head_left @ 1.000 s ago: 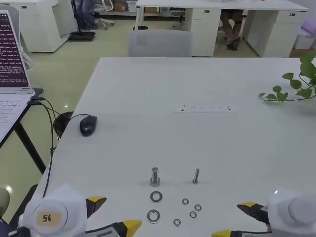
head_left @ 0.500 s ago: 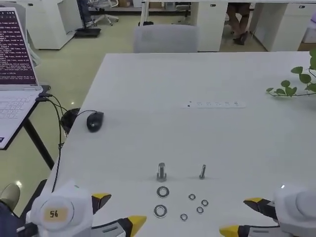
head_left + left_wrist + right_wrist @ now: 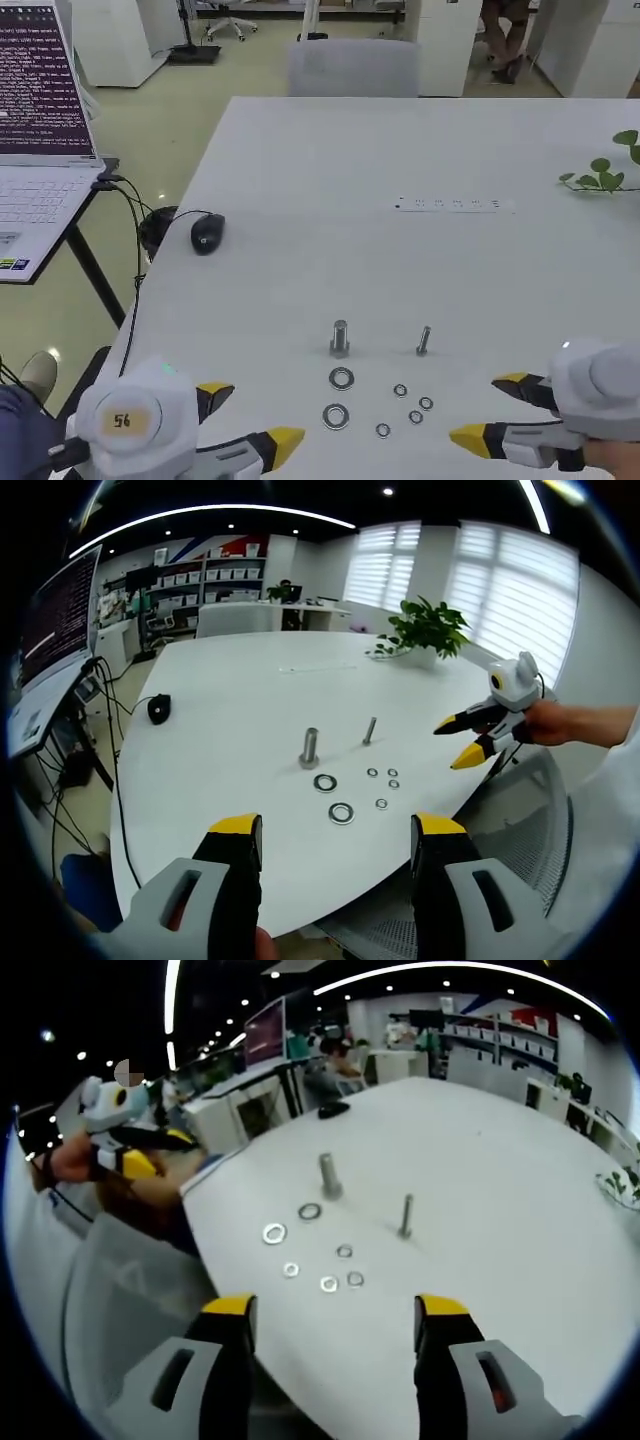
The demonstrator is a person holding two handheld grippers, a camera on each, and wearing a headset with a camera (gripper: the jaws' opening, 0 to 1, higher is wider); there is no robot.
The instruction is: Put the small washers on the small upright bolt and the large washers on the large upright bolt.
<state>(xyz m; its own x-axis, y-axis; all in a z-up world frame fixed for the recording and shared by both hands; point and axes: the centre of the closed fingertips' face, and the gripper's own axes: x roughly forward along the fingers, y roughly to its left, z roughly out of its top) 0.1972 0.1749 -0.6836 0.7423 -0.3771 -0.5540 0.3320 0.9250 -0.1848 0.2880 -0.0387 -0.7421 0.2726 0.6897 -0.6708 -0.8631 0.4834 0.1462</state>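
My left hand-held gripper (image 3: 250, 415) and right hand-held gripper (image 3: 488, 408) both hang over the near edge of the table (image 3: 400, 150), jaws spread wide and gripping nothing. Between them the large bolt (image 3: 340, 338) stands upright, with the small bolt (image 3: 424, 340) to its right. Two large washers (image 3: 341, 378) lie flat just in front of the large bolt. The small washers (image 3: 400, 390), four as far as I can make out, lie clustered before the small bolt.
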